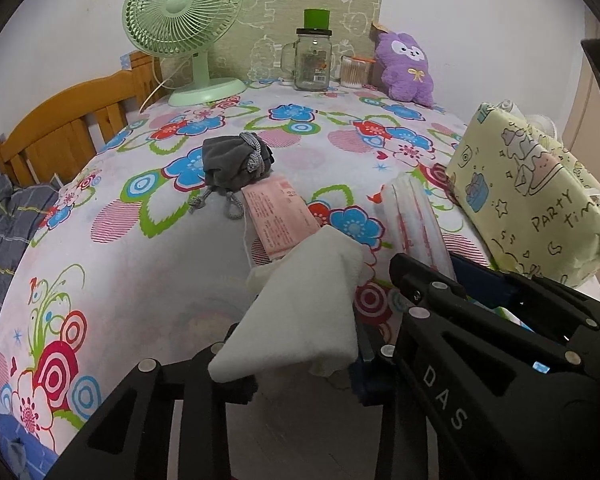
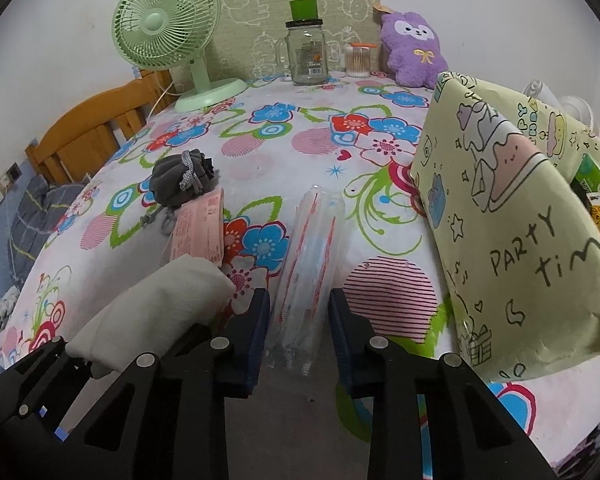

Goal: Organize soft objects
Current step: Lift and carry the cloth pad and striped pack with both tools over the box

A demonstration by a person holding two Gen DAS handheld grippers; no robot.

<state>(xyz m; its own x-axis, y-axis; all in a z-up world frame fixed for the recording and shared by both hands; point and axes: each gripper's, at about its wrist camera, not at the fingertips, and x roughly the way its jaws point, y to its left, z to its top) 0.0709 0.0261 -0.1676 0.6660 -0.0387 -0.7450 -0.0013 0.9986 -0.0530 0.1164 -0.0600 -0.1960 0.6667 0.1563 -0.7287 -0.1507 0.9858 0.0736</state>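
Note:
My left gripper [image 1: 300, 364] is shut on a folded white cloth [image 1: 300, 312] and holds it above the flowered table; the cloth also shows in the right wrist view [image 2: 156, 312]. My right gripper [image 2: 298, 332] is open, its blue pads on either side of a clear plastic packet with red print [image 2: 310, 272], which lies on the cloth-covered table and shows in the left wrist view [image 1: 418, 216]. A grey drawstring pouch [image 1: 236, 160] and a pink packet [image 1: 278, 216] lie mid-table. A yellow "party time" fabric bag [image 2: 512, 216] stands at the right.
At the back stand a green fan [image 1: 184, 32], a glass jar mug with a green cap [image 1: 312, 60], a cotton-swab tub [image 1: 354, 72] and a purple plush toy [image 1: 406, 68]. A wooden bed frame [image 1: 60, 128] is at the left.

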